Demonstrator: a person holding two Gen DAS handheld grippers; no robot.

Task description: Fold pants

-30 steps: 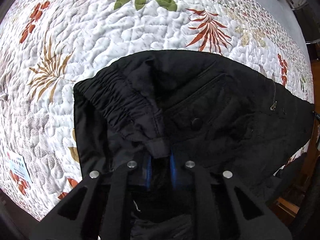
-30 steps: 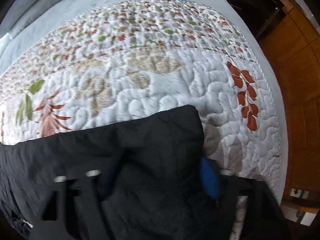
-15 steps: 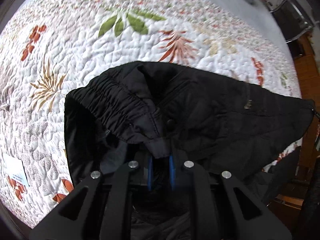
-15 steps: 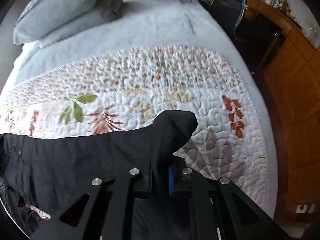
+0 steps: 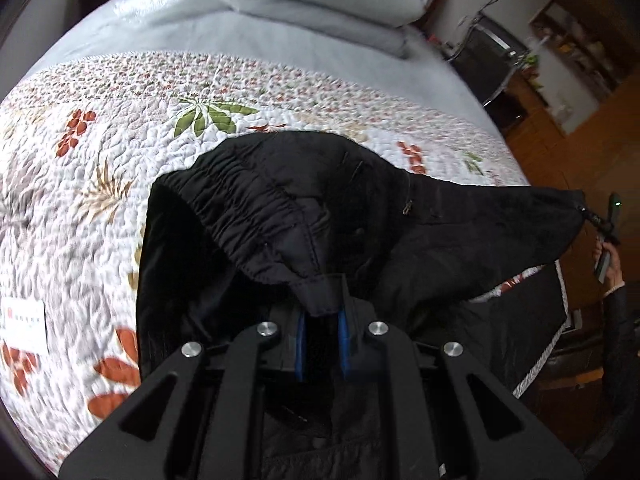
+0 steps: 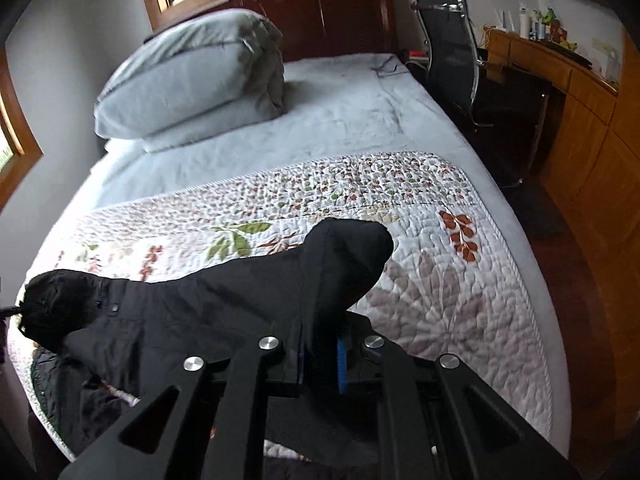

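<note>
Above the quilt [image 6: 440, 280], both tongs [image 5: 322, 334] [image 6: 320, 360] pinch the black pants [image 5: 360, 216] [image 6: 224, 304].

floral quilt [image 6: 432, 304], grey pillows [image 6: 188, 80], office chair [image 6: 448, 48]

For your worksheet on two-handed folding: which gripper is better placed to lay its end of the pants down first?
Probably the left gripper: it clamps the pants at the gathered waistband, over open quilt. The right gripper, clamping the other end, sits nearer the quilt's side edge.
</note>
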